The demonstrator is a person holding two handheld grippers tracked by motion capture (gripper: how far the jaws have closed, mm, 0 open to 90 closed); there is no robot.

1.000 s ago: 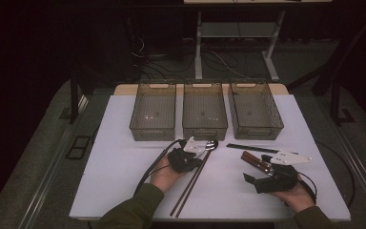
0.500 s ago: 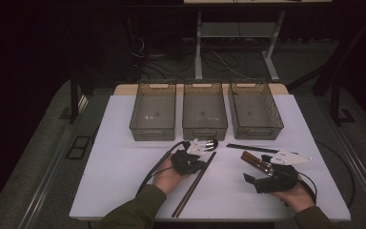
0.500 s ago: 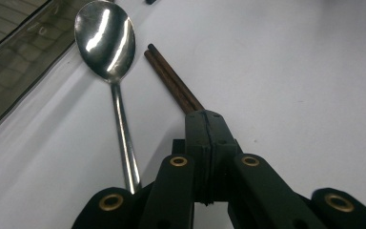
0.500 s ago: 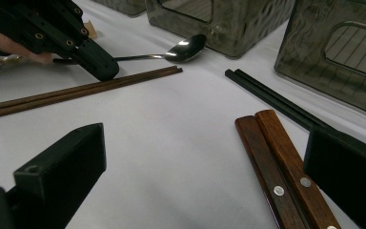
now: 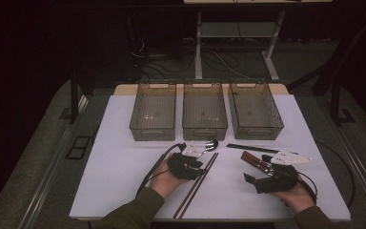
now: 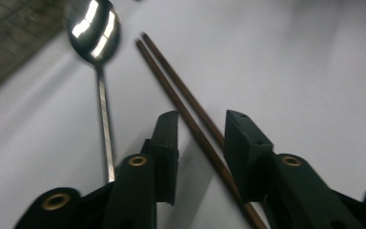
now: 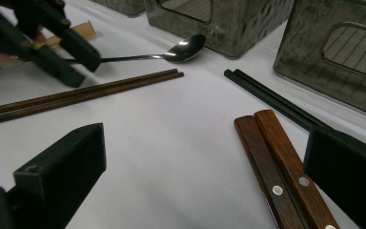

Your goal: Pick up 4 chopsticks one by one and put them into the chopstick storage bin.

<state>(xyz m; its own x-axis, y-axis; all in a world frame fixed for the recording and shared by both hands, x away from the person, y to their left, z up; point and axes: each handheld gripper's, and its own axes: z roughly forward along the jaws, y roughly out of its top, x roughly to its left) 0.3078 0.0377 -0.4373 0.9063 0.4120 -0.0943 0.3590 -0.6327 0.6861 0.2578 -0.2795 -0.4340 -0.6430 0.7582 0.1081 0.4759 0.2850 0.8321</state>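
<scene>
Now the left gripper (image 6: 201, 138), its jaws just parted and straddling the brown chopsticks (image 6: 181, 90) beside the spoon (image 6: 95, 33), seems to be releasing them, while the right gripper (image 7: 200, 176) waits wide open.

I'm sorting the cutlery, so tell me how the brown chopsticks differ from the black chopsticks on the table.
The brown chopsticks are reddish-brown wood; the black chopsticks are plain black. The brown pair runs diagonally toward the near edge of the table, while the black pair lies nearly crosswise before the right bin. Each pair lies flat, its sticks side by side.
</scene>
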